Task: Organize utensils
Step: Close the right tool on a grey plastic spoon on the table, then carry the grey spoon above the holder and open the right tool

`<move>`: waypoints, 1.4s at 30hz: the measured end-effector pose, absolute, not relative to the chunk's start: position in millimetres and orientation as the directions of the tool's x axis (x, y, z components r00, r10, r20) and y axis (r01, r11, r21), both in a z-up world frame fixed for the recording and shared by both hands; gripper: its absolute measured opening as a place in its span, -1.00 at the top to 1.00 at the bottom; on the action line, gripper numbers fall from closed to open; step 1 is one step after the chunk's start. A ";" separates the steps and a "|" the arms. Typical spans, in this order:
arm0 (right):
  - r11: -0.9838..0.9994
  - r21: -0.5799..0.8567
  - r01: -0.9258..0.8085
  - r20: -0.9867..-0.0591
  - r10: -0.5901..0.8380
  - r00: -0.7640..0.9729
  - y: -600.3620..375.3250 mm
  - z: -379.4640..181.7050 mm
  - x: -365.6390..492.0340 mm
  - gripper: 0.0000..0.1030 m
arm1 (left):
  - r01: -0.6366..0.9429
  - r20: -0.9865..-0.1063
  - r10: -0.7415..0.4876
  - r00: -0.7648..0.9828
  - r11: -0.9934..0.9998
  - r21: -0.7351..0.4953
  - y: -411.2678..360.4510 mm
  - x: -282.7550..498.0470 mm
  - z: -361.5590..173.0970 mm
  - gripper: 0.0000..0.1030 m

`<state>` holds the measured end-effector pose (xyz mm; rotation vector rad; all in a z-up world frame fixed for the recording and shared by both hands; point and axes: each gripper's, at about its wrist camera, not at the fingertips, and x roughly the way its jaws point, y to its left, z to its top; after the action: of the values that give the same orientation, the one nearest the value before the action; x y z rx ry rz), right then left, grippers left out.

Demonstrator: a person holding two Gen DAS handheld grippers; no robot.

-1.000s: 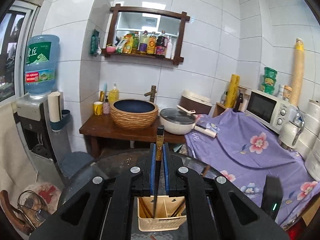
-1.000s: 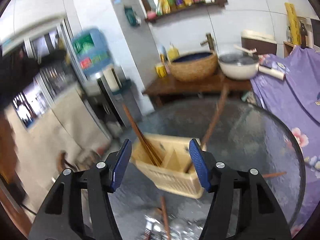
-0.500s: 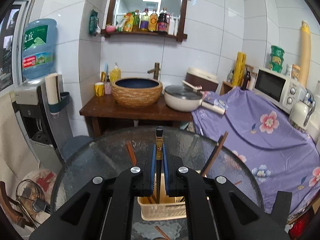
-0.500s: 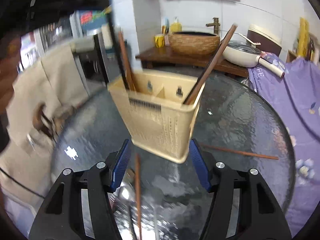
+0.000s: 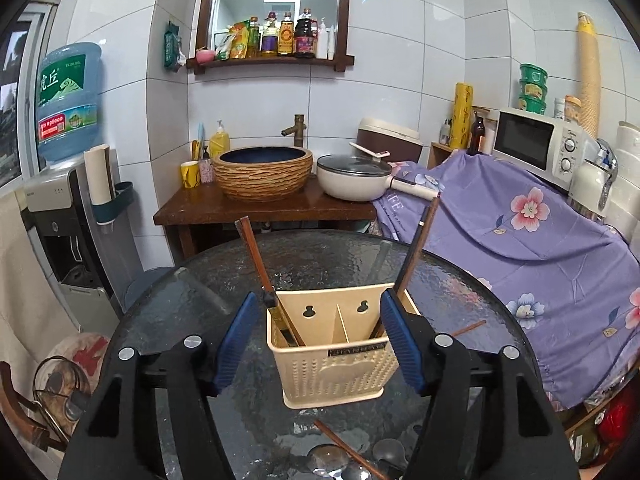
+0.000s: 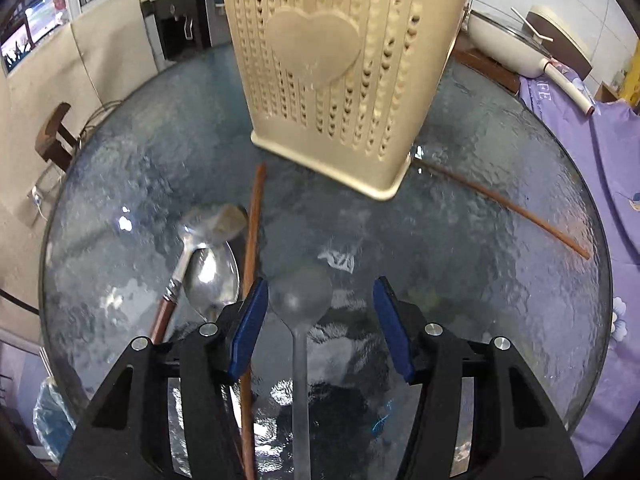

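A cream utensil holder [image 5: 336, 364] stands on the round glass table [image 5: 192, 292]. My left gripper [image 5: 318, 320] is open with its jaws still widening to either side of the holder's top, touching nothing. A black-and-gold chopstick [image 5: 276, 312] leans in the left compartment beside brown chopsticks [image 5: 254, 252]. Another chopstick [image 5: 416, 248] leans in the right compartment. My right gripper [image 6: 320, 292] points down at the table, jaws narrowing. A grey spoon [image 6: 300, 300] lies between them, and the pads [image 6: 248, 328] stand apart from it. The holder [image 6: 340, 60] is just beyond.
On the glass to the left of the right gripper lie a brown chopstick [image 6: 253, 240], a shiny metal spoon [image 6: 210, 276] and a brown-handled spoon [image 6: 216, 220]. Another chopstick [image 6: 508, 204] lies to the right. A purple flowered cloth [image 5: 520, 240] borders the table's right edge.
My left gripper opened and let go of the black-and-gold chopstick, which now stands in the holder's left compartment. My right gripper dropped and tilted down, past the holder, to over the grey spoon.
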<state>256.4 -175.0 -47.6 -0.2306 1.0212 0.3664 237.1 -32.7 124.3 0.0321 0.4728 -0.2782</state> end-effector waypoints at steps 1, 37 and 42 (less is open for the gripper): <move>0.916 -0.017 -0.401 -0.866 0.187 0.464 -175.7 -50.1 256.4 -0.07 | 0.276 -0.448 -0.261 0.855 0.961 -0.033 -31.4 231.8 122.6 -0.24; 0.899 0.195 -0.391 -0.580 0.427 0.694 -203.8 98.2 240.9 0.29 | 0.252 -0.457 -0.269 0.848 0.963 -0.099 1.4 201.3 88.2 -0.33; 0.889 0.230 -0.397 -0.506 0.457 0.732 -205.3 147.2 251.1 0.29 | 0.250 -0.455 -0.265 0.850 0.964 -0.094 -0.6 201.8 89.2 -0.33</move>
<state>251.1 -205.3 147.2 0.1087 0.5846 0.4707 201.8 -0.6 89.2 -0.0320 0.4833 -0.2714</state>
